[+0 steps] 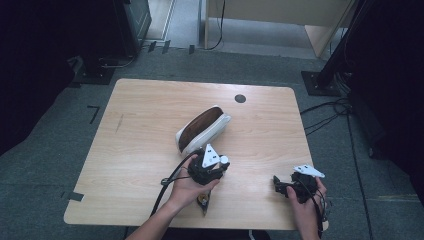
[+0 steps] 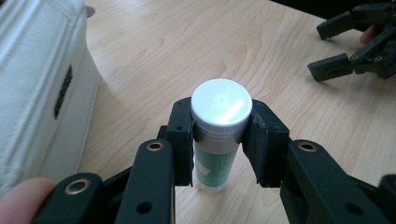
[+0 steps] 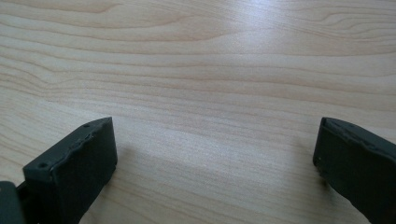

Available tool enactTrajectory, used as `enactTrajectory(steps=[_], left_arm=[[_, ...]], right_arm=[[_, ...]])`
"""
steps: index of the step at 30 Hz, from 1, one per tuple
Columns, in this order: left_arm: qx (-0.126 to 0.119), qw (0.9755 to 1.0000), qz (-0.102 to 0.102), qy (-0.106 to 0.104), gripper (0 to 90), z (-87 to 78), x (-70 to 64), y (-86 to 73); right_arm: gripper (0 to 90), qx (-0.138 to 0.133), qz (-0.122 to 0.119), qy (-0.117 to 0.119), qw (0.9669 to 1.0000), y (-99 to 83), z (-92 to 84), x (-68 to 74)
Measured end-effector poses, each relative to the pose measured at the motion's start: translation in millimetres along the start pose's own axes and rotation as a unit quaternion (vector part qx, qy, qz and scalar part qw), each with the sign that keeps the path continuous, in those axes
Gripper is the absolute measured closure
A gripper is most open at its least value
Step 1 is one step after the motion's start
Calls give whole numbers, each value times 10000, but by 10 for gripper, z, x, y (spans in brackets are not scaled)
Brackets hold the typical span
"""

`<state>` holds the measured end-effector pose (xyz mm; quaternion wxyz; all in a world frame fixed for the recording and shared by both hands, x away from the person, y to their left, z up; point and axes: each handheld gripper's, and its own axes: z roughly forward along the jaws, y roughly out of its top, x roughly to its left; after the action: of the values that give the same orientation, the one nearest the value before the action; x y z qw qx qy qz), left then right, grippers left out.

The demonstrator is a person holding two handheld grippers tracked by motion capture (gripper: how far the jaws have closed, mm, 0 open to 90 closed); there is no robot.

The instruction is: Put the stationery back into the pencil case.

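Note:
A clear tube (image 2: 216, 156) with a white cap (image 2: 221, 102) and a green label stands upright on the wooden table (image 2: 187, 42). My left gripper (image 2: 219, 133) is shut on it, its pads (image 2: 183, 135) pressing on both sides just under the cap. In the high view the left gripper (image 1: 212, 167) sits at the table's front centre, with the white cap (image 1: 224, 160) at its tip. My right gripper (image 1: 281, 186) rests open near the front right edge. In the right gripper view its jaws stand wide apart over bare wood (image 3: 215, 158).
A white pouch with a brown inside (image 1: 202, 129) lies open just beyond the left gripper; its white side (image 2: 37, 84) is close to the tube's left. The right gripper (image 2: 355, 46) lies farther off on the table. A dark round hole (image 1: 240, 98) marks the far side.

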<state>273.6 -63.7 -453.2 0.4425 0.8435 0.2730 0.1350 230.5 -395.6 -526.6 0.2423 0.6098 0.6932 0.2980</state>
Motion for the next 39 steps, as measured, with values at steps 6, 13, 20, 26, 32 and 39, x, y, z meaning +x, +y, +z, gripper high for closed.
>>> enactTrajectory(steps=[6,13,20,26,32,39], left_arm=[[-44,9999,-154,-56,663,-122,78,34],[-107,9995,-312,-15,663,-315,203,49],[-171,9988,-453,108,662,-559,351,21],[-257,9978,-598,160,663,-722,456,-5],[-243,9971,-681,225,662,-884,555,-58],[-190,9960,-780,396,662,-1071,698,-142]], right_arm=[[0,-1,-2,0,10000,0,0,0],[0,0,0,0,10000,0,0,0],[0,-1,0,0,10000,0,0,0],[0,-1,0,1,10000,0,0,0],[0,-3,-6,0,10000,0,1,-1],[0,-1,1,0,10000,0,0,0]])
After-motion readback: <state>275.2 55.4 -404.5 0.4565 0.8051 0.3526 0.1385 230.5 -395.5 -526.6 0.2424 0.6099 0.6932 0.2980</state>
